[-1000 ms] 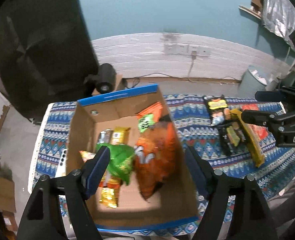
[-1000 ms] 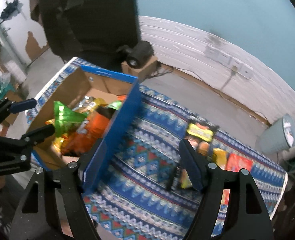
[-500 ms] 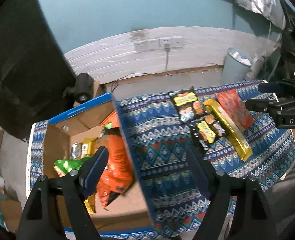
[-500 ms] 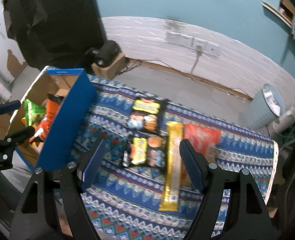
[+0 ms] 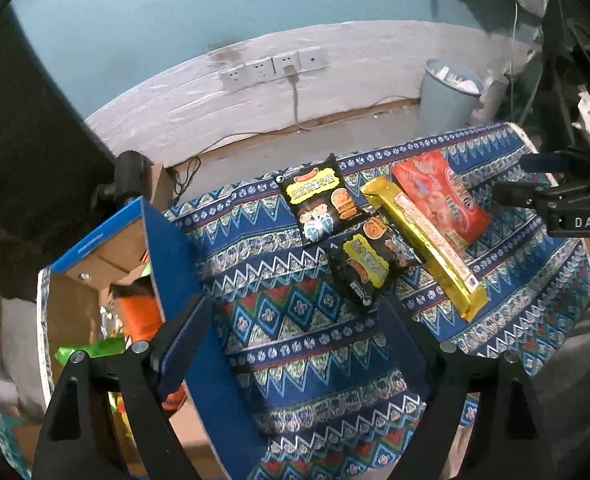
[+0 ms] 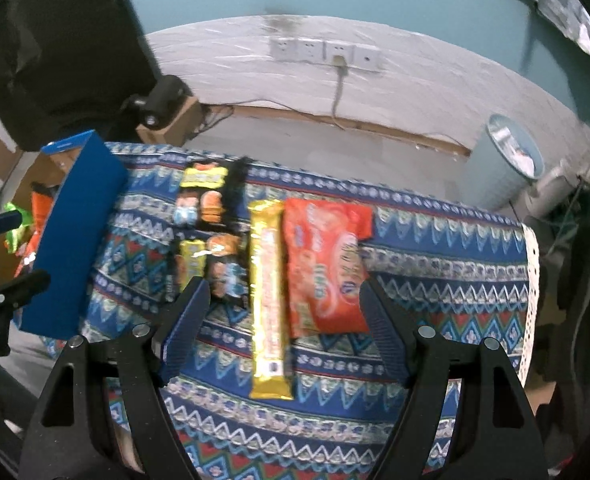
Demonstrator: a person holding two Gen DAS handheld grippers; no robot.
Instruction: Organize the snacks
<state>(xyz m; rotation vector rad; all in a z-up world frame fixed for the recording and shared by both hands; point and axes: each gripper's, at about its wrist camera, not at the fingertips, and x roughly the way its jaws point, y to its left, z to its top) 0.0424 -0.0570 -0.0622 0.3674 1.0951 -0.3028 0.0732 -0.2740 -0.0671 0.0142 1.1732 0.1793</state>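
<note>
Looking down from your 2 grippers, you see a table under a blue patterned cloth (image 5: 295, 344). At the far left stands a cardboard box (image 5: 71, 312) with blue outer walls, already holding an orange bag (image 5: 139, 316) and a green bag (image 5: 91, 350). Your left gripper (image 5: 295, 344) hangs over bare cloth just right of the box wall; its jaws have just been opening and now stand wide with nothing between them. Further right lie 4 snacks in a cluster: 2 black packets (image 6: 205, 196) (image 6: 209, 266), one behind the other, then a long gold bar (image 6: 269, 300), then a red bag (image 6: 323, 268) touching the bar's side. Your right gripper (image 6: 283, 320) hovers above the gold bar and red bag, jaws wide apart and gripping nothing.
</note>
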